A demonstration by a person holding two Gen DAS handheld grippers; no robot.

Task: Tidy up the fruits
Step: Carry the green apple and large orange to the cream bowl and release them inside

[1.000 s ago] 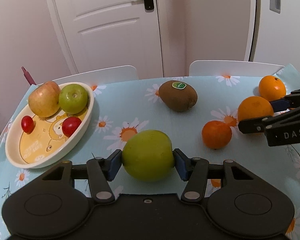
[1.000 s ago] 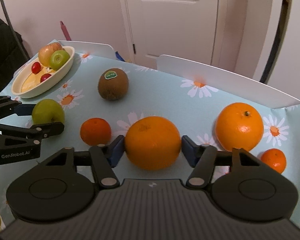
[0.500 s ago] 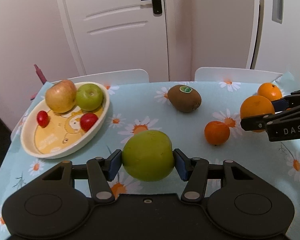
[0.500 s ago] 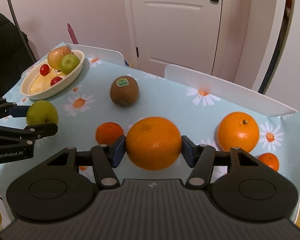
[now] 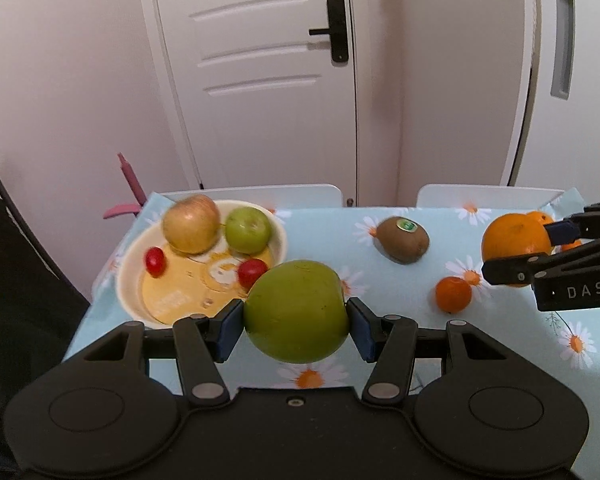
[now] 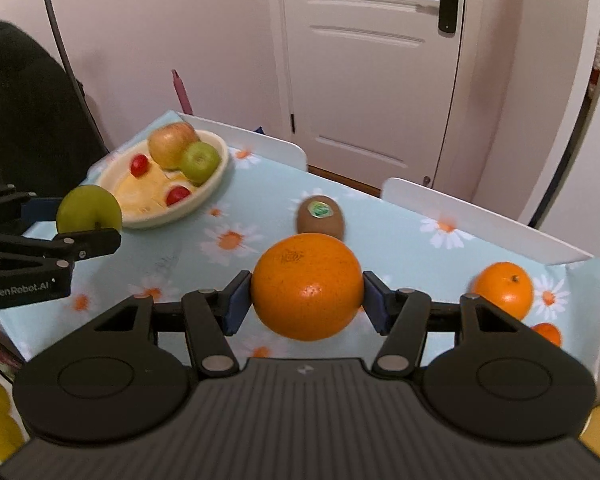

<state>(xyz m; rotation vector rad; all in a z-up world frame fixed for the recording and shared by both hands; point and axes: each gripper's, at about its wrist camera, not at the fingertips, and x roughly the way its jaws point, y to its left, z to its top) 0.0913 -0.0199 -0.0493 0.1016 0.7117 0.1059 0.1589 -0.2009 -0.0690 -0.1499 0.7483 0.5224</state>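
Left wrist view: left gripper (image 5: 296, 326) clamps a green apple (image 5: 296, 316); right gripper (image 6: 307, 306) clamps an orange (image 6: 307, 296).

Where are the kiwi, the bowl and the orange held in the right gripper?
kiwi (image 5: 402, 240): left wrist view, middle of its brown skin.
bowl (image 6: 216, 170): right wrist view, right side of its cream rim.
orange (image 6: 307, 286): right wrist view, centre of its peel, between the pads.
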